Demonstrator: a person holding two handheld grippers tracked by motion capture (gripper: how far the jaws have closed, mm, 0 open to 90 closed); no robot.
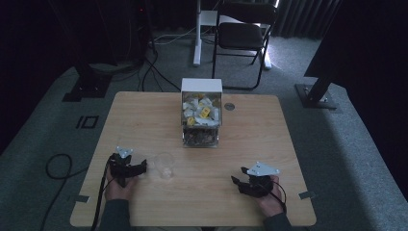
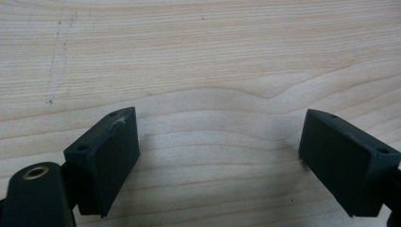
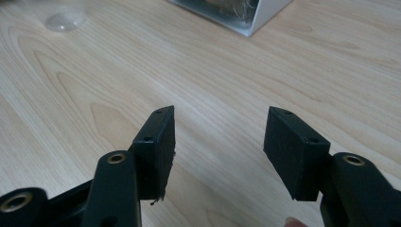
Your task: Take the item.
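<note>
**Both grippers idle on desk, cup and box untouched**

Left gripper [image 1: 126, 166] sits low at the near-left of the desk [image 1: 250, 144], jaws spread wide, nothing between them. Left gripper view: bare wood between the pads, so it looks parked, not reaching.

Right gripper [image 1: 248, 180] at the near-right, jaws partly open with a clear gap, also empty. Its view looks across the desk toward the cup and the box corner, so I'd read it as lining up for an approach, though it's well apart from both.

Clear plastic cup [image 1: 163, 165] stands just beside the left gripper, toward the middle of the desk, upright as far as I can tell. Something small sits in the bottom; too blurred to identify. Looks placed within easy reach of the left hand to be steadied or moved.

Clear box [image 1: 201, 118] at the far middle holds small packets, white with 1 or 2 yellow, over a darker layer. White lid or back panel stands up behind it, leaving the top open for access.
</note>
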